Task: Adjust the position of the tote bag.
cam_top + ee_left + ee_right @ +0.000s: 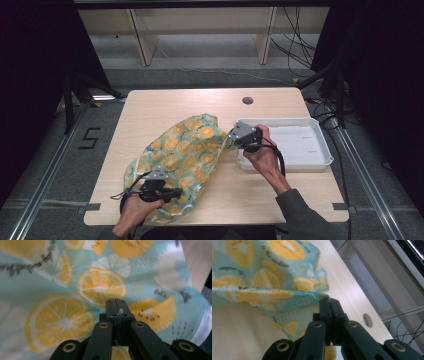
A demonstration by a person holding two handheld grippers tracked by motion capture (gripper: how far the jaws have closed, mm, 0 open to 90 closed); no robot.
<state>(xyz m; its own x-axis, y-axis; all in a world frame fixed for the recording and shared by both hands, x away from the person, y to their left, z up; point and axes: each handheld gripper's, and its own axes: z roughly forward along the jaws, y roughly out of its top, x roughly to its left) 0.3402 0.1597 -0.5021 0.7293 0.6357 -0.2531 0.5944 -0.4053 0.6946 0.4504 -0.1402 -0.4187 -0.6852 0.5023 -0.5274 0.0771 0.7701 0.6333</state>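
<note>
Left gripper (pixel 172 194): fingers clenched on lemon-print cloth (pixel 187 150), near edge. Right gripper (pixel 231 136): clenched on cloth's far corner, beside white tray (pixel 320 145). Cloth gripped, unfolded; handling remains.

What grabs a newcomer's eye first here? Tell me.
The lemon-print cloth sprawls across the middle of the wooden table, bright teal and yellow. The left hand-held gripper pinches its near edge and the right hand-held gripper its far corner. A white tray sits at the table's right.
</note>
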